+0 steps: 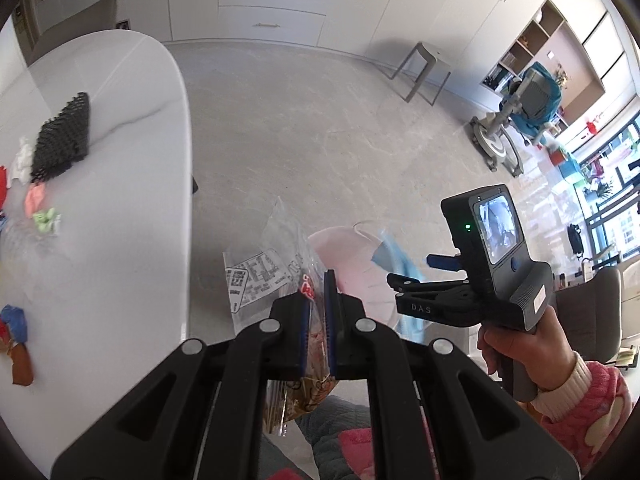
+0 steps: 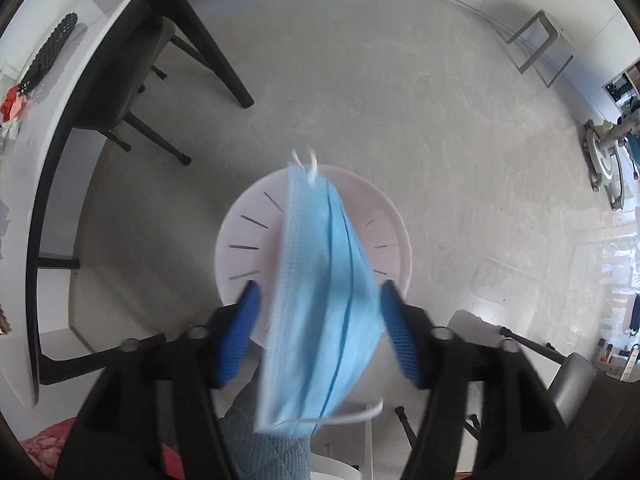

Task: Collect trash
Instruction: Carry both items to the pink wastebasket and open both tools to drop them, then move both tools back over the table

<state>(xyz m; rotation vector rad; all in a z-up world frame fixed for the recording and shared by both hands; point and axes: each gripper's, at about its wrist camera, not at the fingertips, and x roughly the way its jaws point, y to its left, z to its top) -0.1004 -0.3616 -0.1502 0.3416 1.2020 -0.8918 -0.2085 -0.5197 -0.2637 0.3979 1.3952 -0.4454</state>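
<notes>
Here, leftmost, a white tabletop (image 1: 132, 168) carrying a black mesh mat (image 1: 62, 138), with crumpled scraps of white, pink and green beside it (image 1: 38, 196) and more blue and brown scraps (image 1: 16, 340) nearer the lower edge. Further right, beyond the tabletop's rim and above the grey floor (image 1: 300, 120), the left tongs (image 1: 316, 312) clenched on a clear plastic bag (image 1: 264, 280) printed with black labelling, the blue pads pressed against the film on both sides. Past the bag, a pale pink bin (image 2: 248, 240) with slotted walls, standing on the floor near the tabletop's dark legs. Directly over that bin, a light blue face mask (image 2: 320, 300) hanging blurred between the blue pads of the right tongs (image 2: 320, 332), those tongs released and spread wide, one pad clearly apart from the fabric, the other just beside it, white ear loops trailing at top and bottom. Rightmost in the left wrist view, a hand (image 1: 524, 344) in a pink patterned sleeve gripping the handle of the right tongs, whose small screen glows.
</notes>
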